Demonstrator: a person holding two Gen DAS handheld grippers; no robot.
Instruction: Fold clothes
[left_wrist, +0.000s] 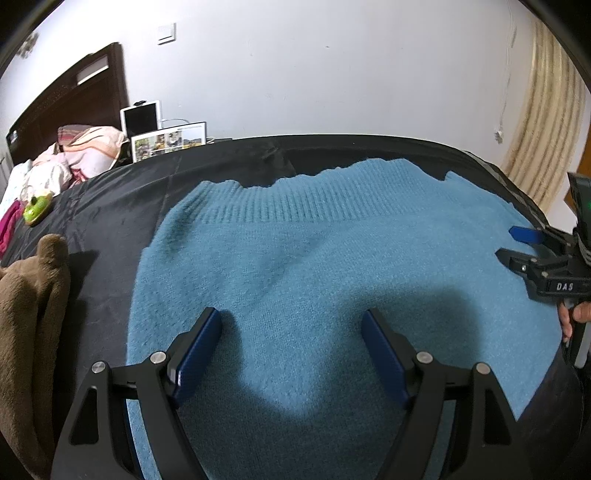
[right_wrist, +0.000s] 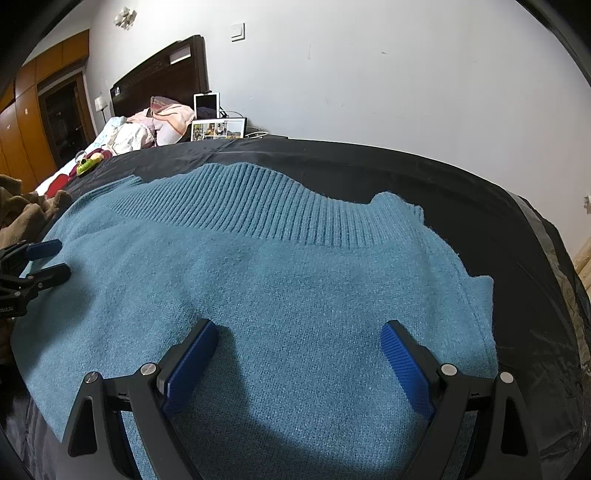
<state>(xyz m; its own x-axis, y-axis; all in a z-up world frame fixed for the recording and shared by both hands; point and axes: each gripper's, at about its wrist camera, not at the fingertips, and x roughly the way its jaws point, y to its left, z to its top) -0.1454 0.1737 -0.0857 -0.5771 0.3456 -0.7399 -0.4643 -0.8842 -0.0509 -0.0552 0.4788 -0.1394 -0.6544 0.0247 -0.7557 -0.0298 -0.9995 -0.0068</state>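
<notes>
A teal knitted sweater (left_wrist: 314, 266) lies flat on a black sheet (left_wrist: 110, 206), its ribbed band at the far edge. My left gripper (left_wrist: 291, 317) hovers over the sweater's near left part, open, nothing between its blue pads. The right gripper (left_wrist: 517, 242) shows at the right edge of the left wrist view, open over the sweater's right side. In the right wrist view the same sweater (right_wrist: 295, 280) fills the frame. My right gripper (right_wrist: 299, 328) is open above its near right part. The left gripper (right_wrist: 55, 258) appears at the left edge, open.
A brown fleece garment (left_wrist: 26, 314) is heaped at the left of the black sheet. Farther back lie a green toy (left_wrist: 37, 208), pink bedding (left_wrist: 88, 151), a tablet (left_wrist: 142, 118) and a picture frame (left_wrist: 170, 142) by the dark headboard. A wooden wardrobe (right_wrist: 29, 122) stands at left.
</notes>
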